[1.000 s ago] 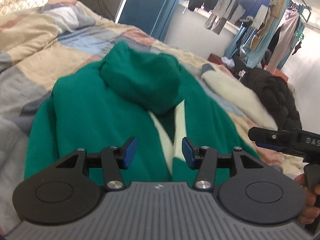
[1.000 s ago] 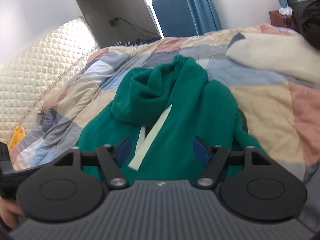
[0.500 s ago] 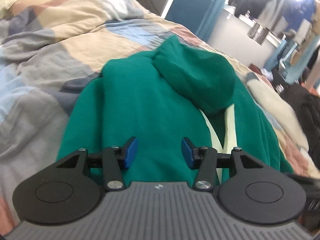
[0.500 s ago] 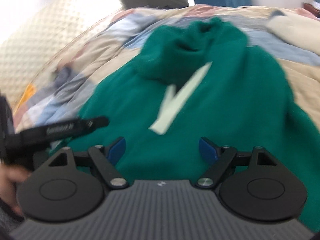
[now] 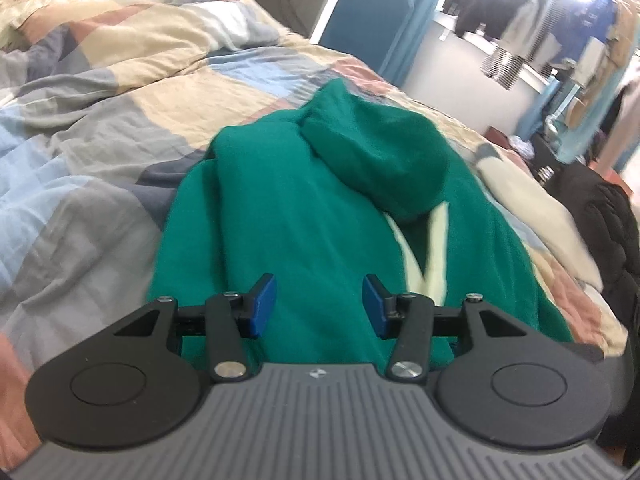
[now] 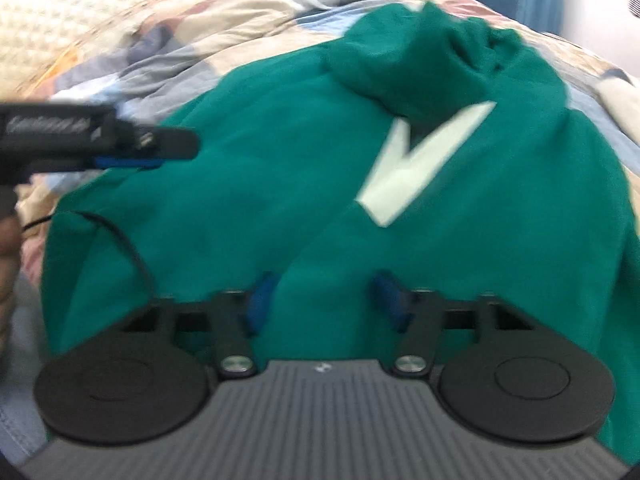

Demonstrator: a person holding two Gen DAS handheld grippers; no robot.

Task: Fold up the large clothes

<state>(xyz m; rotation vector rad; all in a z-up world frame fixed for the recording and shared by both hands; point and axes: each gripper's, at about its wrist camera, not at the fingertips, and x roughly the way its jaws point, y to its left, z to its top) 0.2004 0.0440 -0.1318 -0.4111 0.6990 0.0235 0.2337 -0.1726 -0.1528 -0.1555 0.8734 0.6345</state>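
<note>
A green hoodie (image 5: 304, 208) lies flat on the bed, its hood (image 5: 380, 152) folded down over the chest, with two cream drawstrings (image 5: 436, 248) below it. My left gripper (image 5: 318, 306) hovers open over the hoodie's lower left part, with nothing between its pads. In the right wrist view it shows side-on as the left gripper (image 6: 176, 146) over the hoodie's left edge. My right gripper (image 6: 324, 300) is low at the hoodie (image 6: 280, 140) near its hem. Its jaws are closing, with a ridge of green fabric between the blurred pads, which still stand apart.
A patchwork duvet (image 5: 100, 128) covers the bed. To the right lie a cream blanket (image 5: 532, 216) and a black padded jacket (image 5: 600, 216). A blue chair back (image 5: 368, 12) and hanging clothes (image 5: 560, 20) stand beyond. A hand (image 6: 8, 248) holds the left gripper.
The right gripper has dropped closer to the hoodie's hem, rolled, and narrowed its jaws. The left gripper has shifted toward the hoodie's left side and stays equally open.
</note>
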